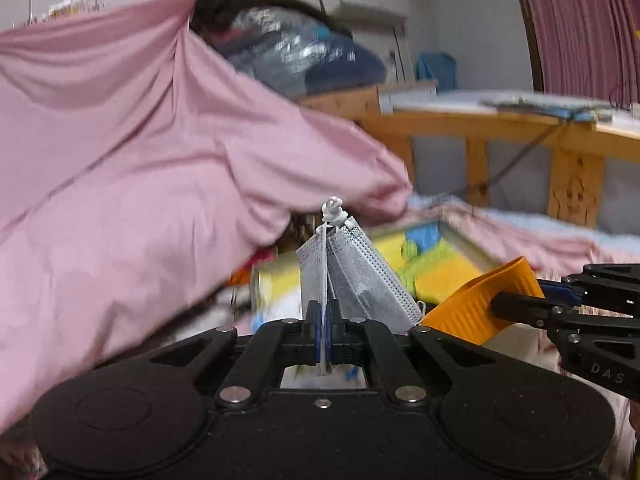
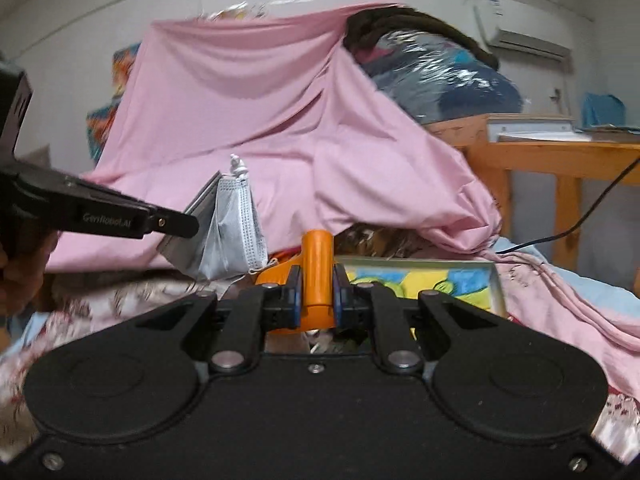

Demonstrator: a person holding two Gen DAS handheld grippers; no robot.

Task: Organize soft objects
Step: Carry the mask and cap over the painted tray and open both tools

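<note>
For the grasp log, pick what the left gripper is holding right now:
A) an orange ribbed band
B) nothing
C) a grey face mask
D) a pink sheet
C: the left gripper is shut on the grey face mask, pinching its ear loop and folded edge, while the orange ribbed band sits clamped in the right gripper.

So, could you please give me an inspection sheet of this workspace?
Surface: bed with patterned cover, blurred.
Job's things: grey mask and orange band, both held up.
Clutter: pink sheet draped over a pile; colourful box; plastic-wrapped bundle.
Grippers: left gripper shut on mask; right gripper shut on band.
Cables: black cable by the wooden frame.
Surroundings: air conditioner, curtain.
</note>
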